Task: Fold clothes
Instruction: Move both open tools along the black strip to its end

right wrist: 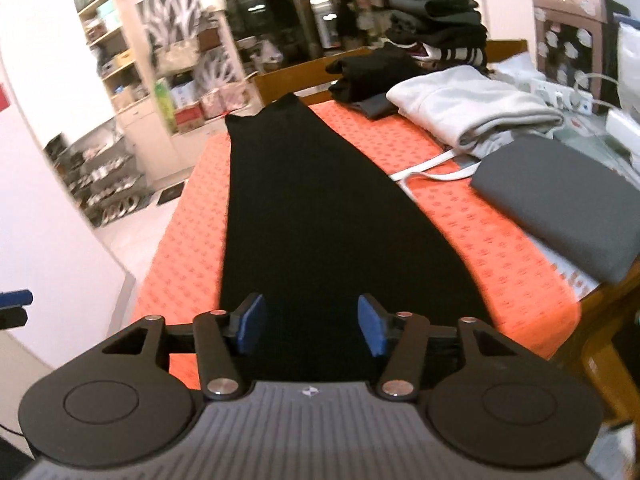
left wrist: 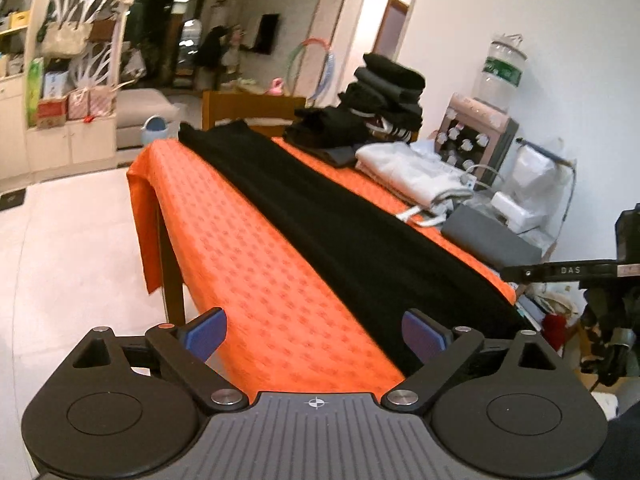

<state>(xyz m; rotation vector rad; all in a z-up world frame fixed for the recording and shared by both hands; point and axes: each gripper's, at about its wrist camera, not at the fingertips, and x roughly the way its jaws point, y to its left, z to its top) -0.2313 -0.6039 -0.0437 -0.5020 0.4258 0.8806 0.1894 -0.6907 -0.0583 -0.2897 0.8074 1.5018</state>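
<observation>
A long black garment (left wrist: pixel 336 220) (right wrist: pixel 304 216) lies flat lengthwise along the orange tablecloth (left wrist: pixel 240 248) (right wrist: pixel 500 240). My left gripper (left wrist: pixel 316 338) is open above the near end of the table, its right pad over the garment's edge and its left pad over bare orange cloth. My right gripper (right wrist: pixel 310 324) is open too, hovering over the garment's wide near end with nothing between the blue pads. The right gripper's body (left wrist: pixel 576 272) shows at the right edge of the left wrist view.
A stack of folded dark clothes (left wrist: pixel 384 96) (right wrist: pixel 436 12) and a folded white garment (left wrist: pixel 412 172) (right wrist: pixel 476 108) sit at the far right of the table. A grey flat case (left wrist: pixel 492 240) (right wrist: pixel 560 200) lies nearer. A wooden chair back (left wrist: pixel 252 108) stands beyond the far end.
</observation>
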